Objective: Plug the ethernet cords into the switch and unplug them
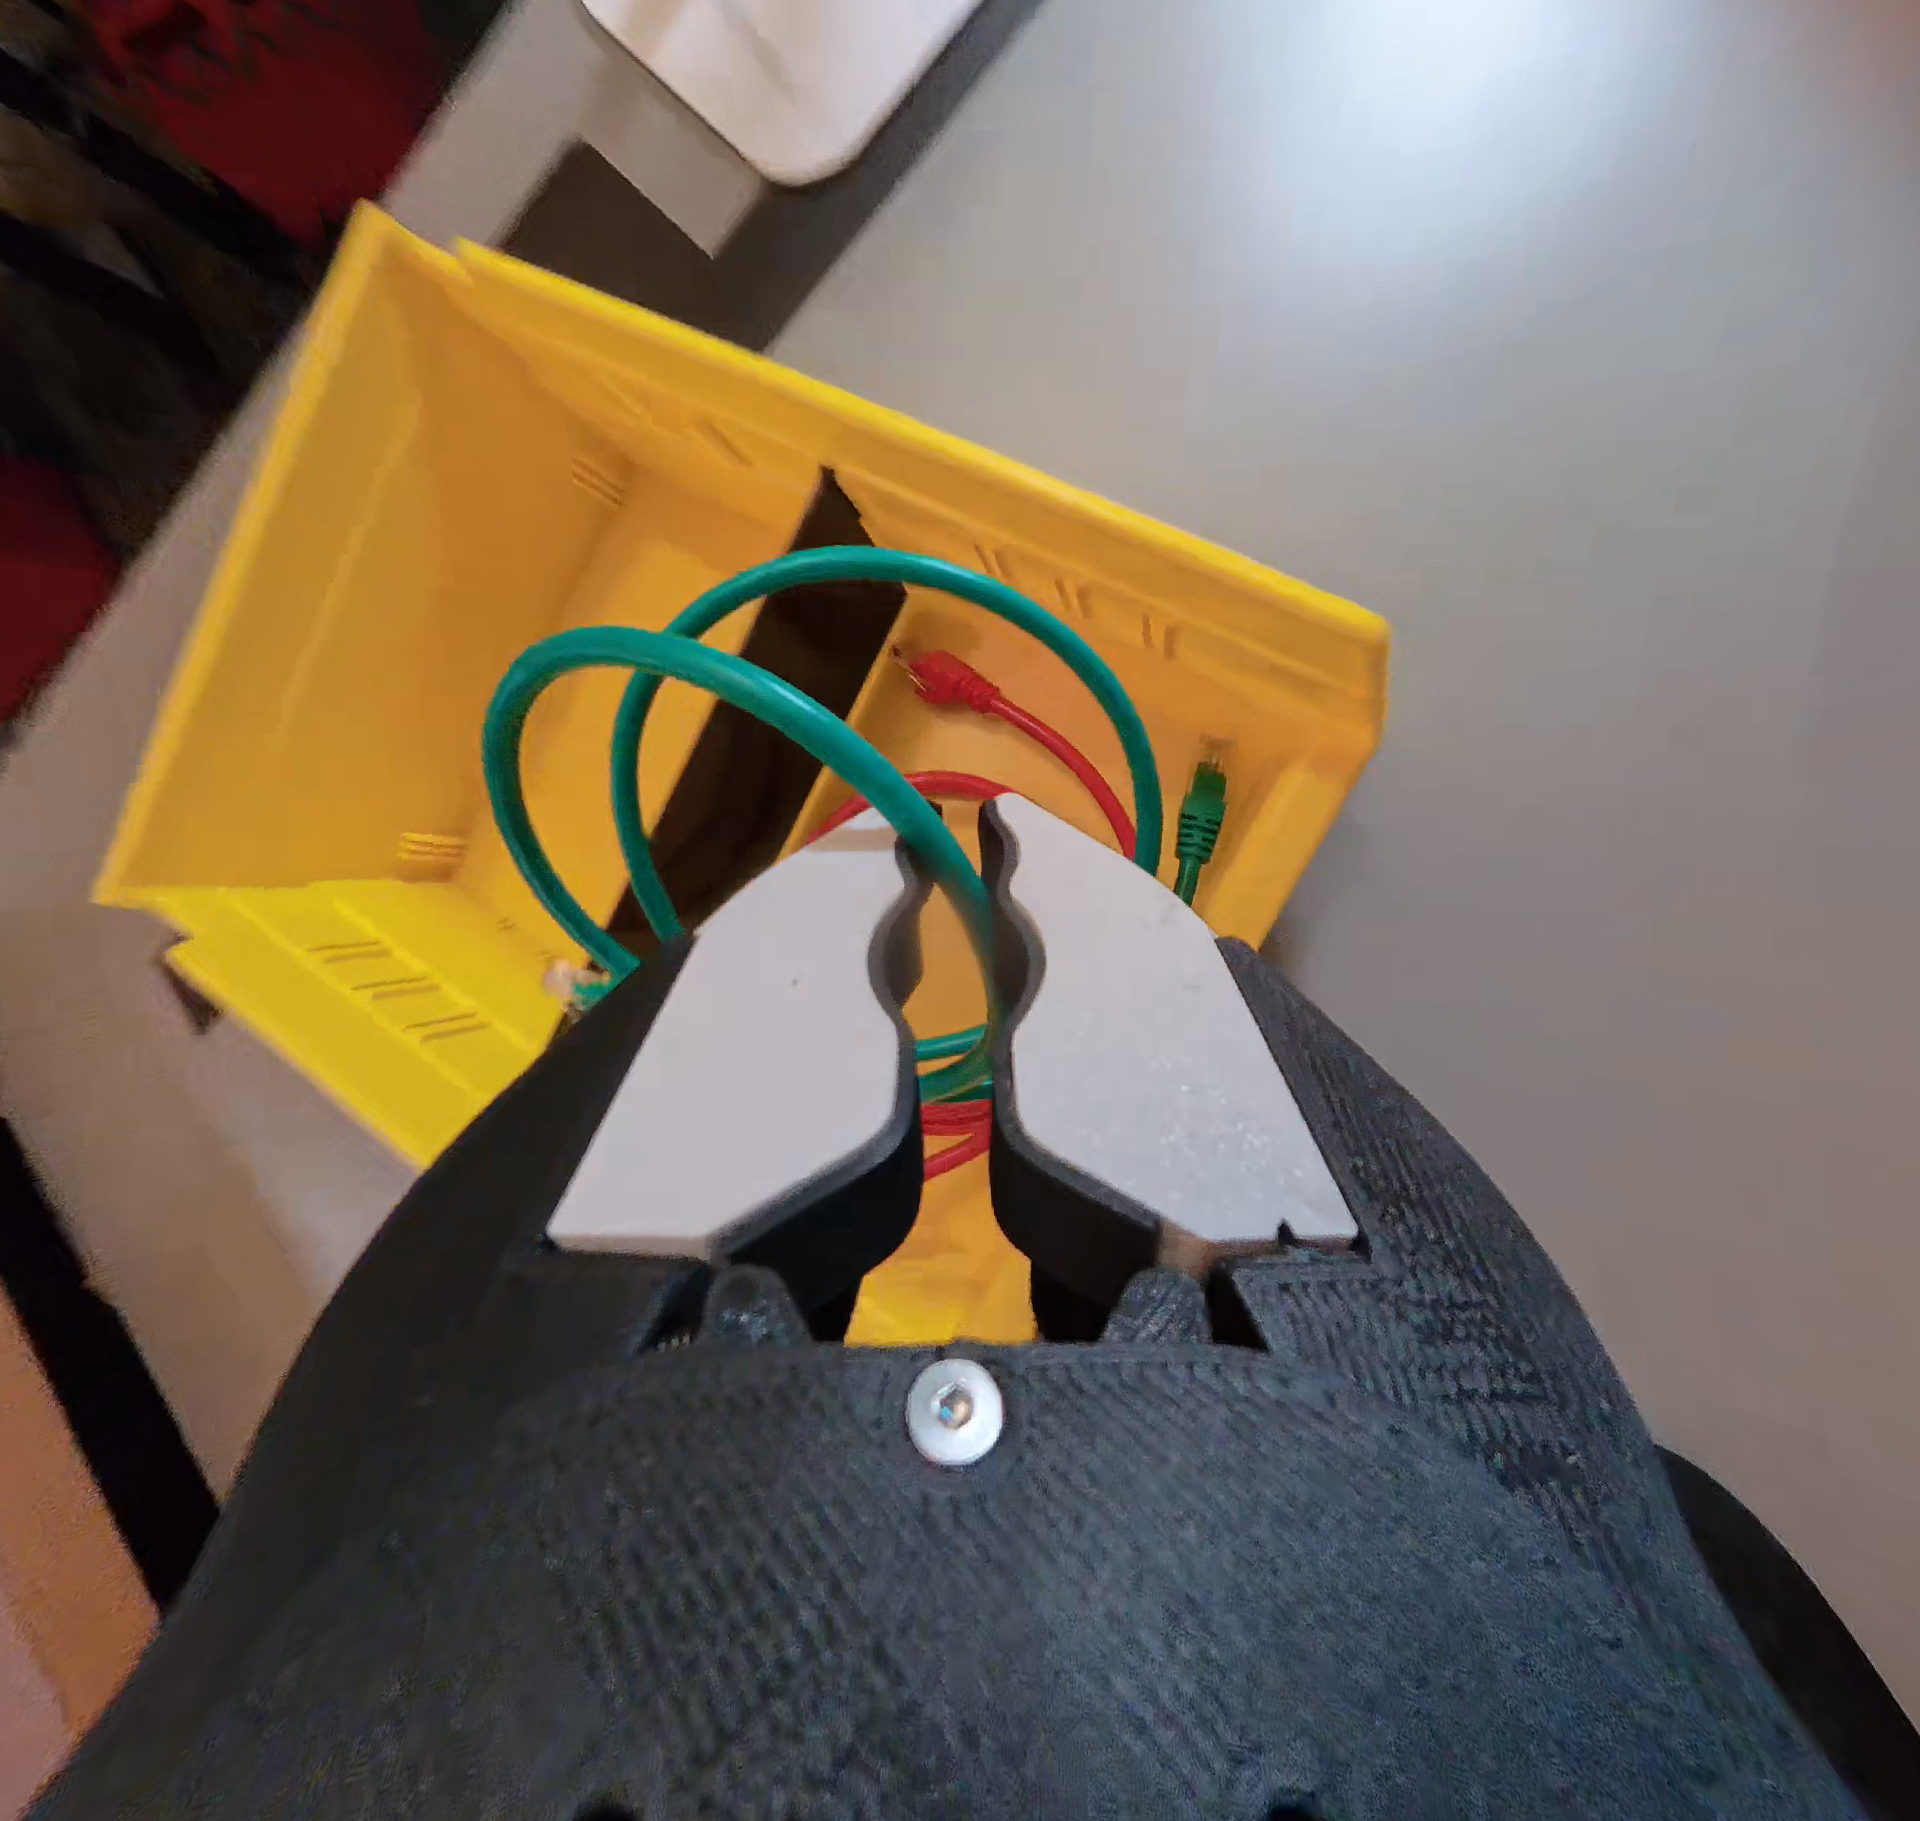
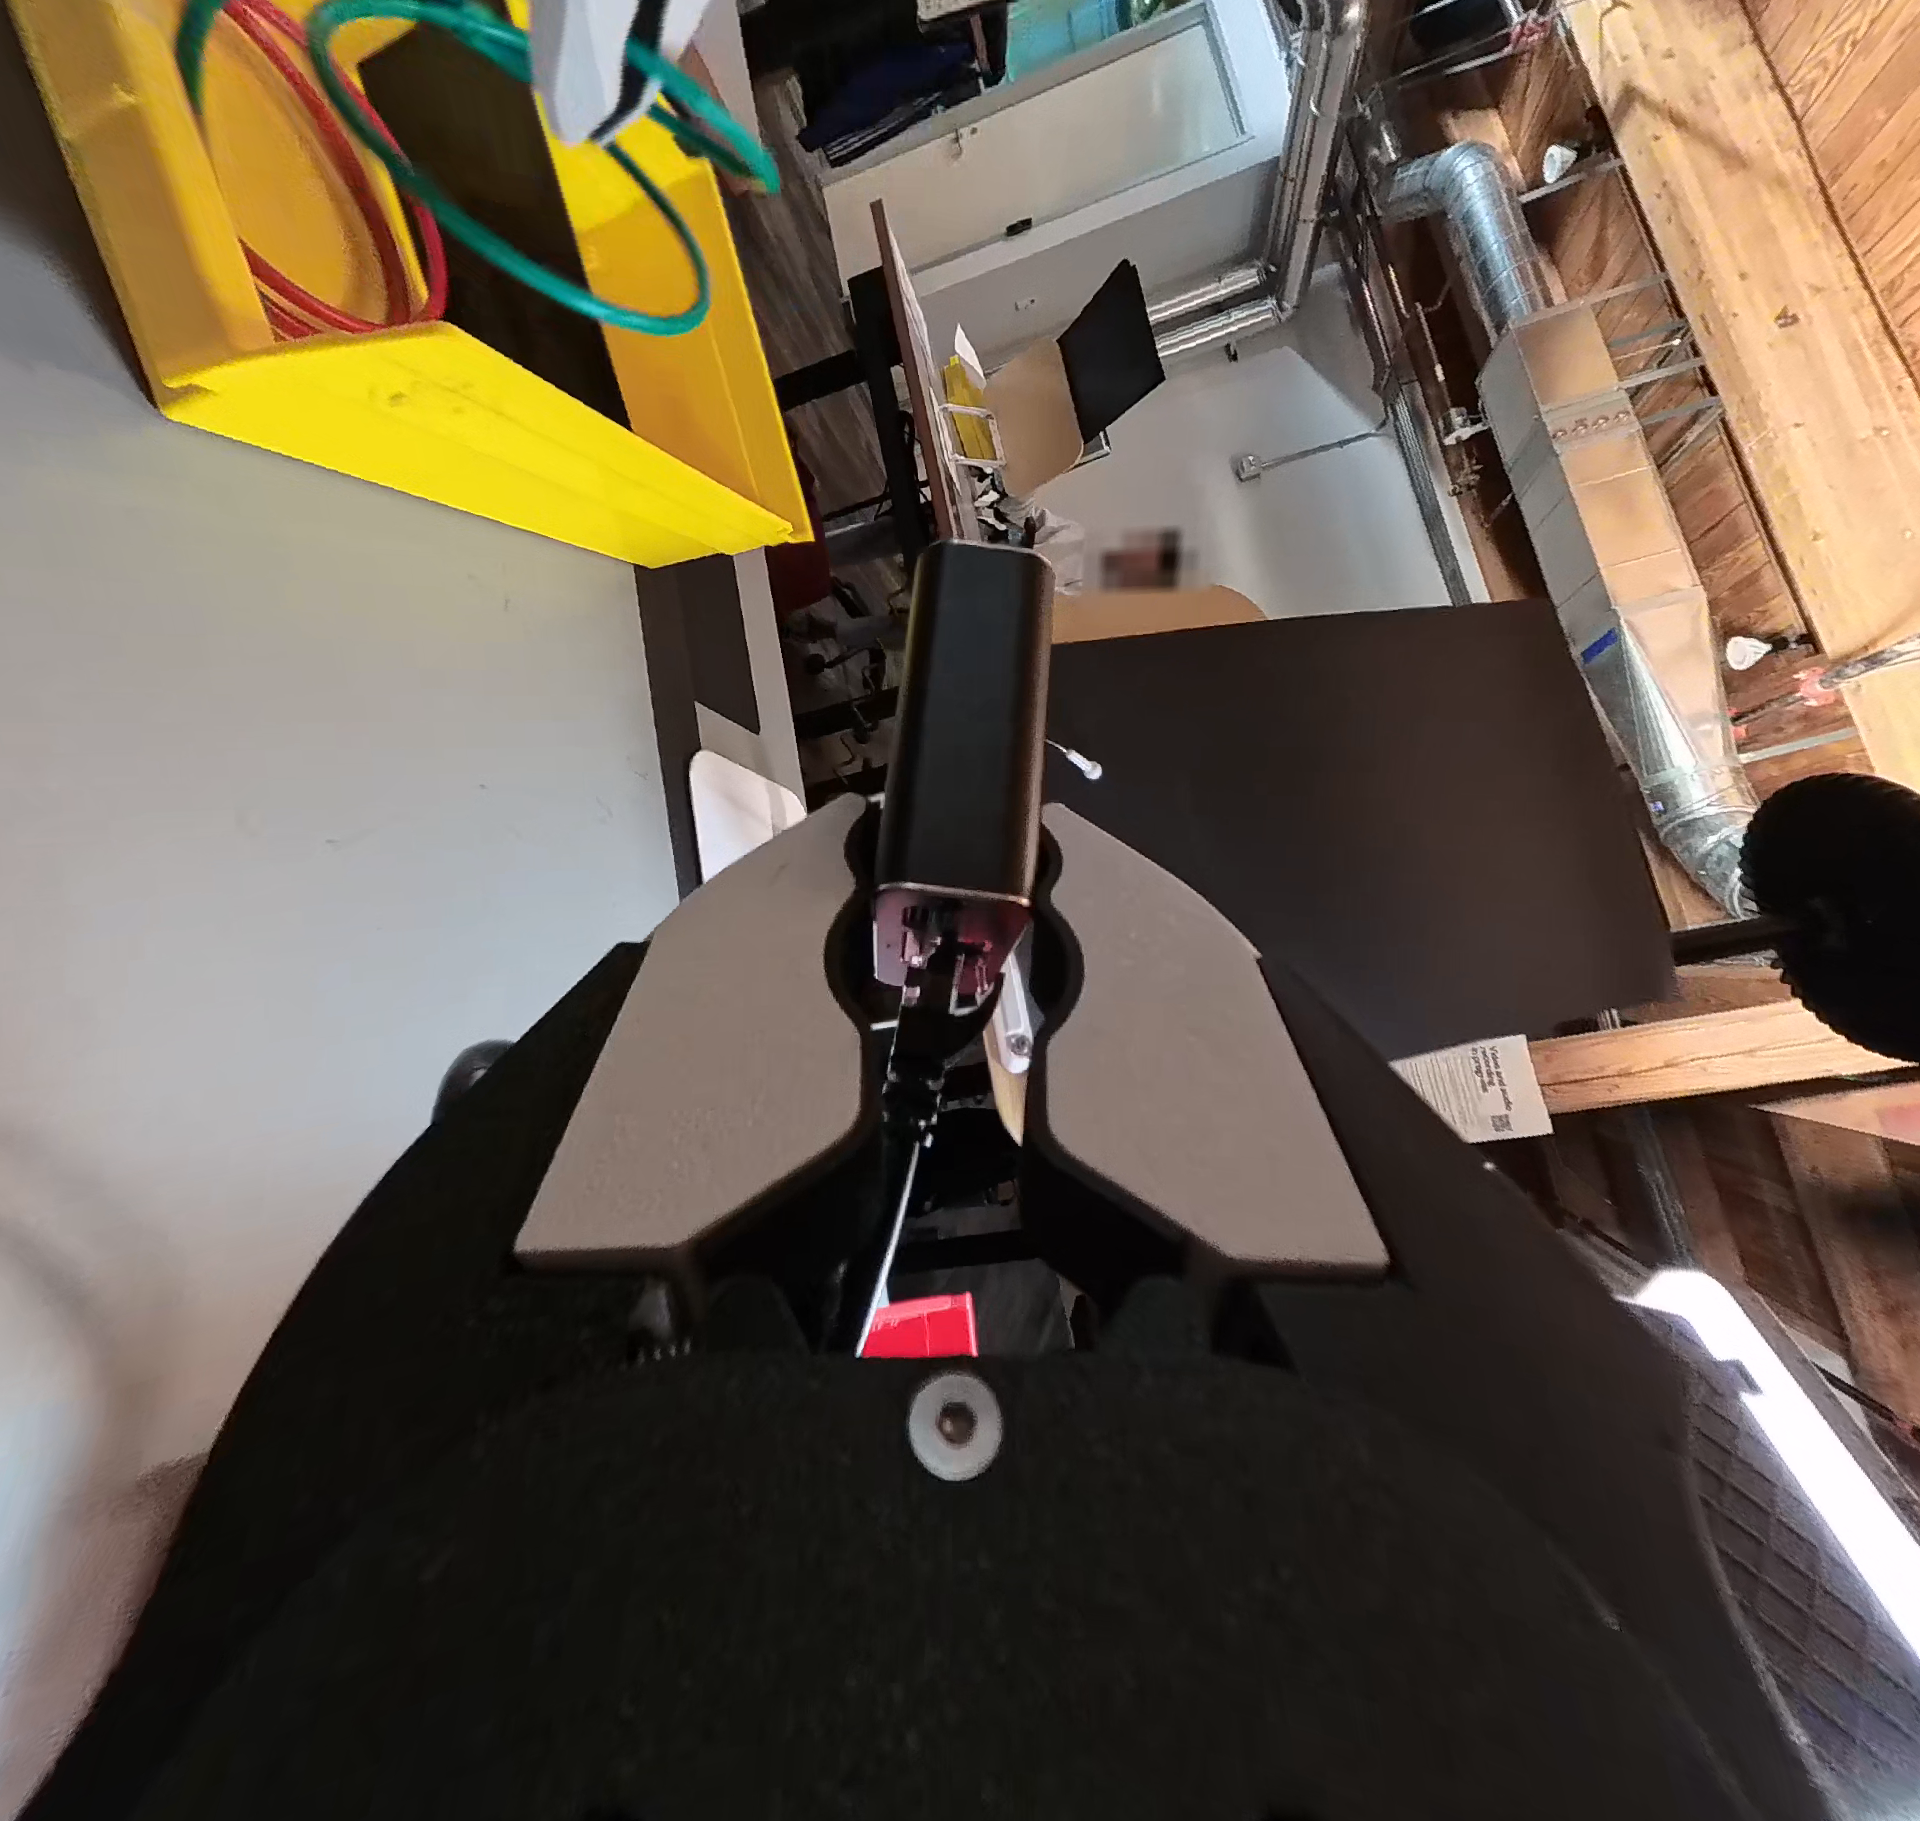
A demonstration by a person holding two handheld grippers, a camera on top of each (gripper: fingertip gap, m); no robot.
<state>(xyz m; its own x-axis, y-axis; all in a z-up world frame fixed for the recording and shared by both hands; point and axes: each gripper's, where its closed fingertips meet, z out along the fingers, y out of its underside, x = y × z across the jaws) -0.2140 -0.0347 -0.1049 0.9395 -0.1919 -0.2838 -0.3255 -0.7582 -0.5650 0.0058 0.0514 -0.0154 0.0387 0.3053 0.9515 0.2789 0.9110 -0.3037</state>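
Observation:
My left gripper (image 1: 961, 836) hangs over a yellow bin (image 1: 343, 566) and is shut on a loop of the green ethernet cord (image 1: 790, 701), which runs between its fingers. The green plug (image 1: 1203, 815) lies at the bin's right wall. A red ethernet cord (image 1: 1049, 732) with its plug (image 1: 940, 680) lies in the same compartment. My right gripper (image 2: 951, 826) is shut on the black switch (image 2: 971, 691) and holds it clear of the table, with one end toward the camera. The bin (image 2: 457, 431), both cords and the left gripper (image 2: 592, 36) show at the upper left of the right wrist view.
A black divider (image 1: 800, 691) splits the bin into two compartments. The bin stands on a white table (image 1: 1455, 421) near its edge. A white flat object (image 1: 790, 36) lies beyond the bin. A black panel (image 2: 1351, 805) stands past the table in the right wrist view. Measured from the fingertips, the white flat object (image 1: 790, 36) is 35 cm or so from the left gripper and 40 cm from the right. Look for it in the right wrist view (image 2: 741, 819) too.

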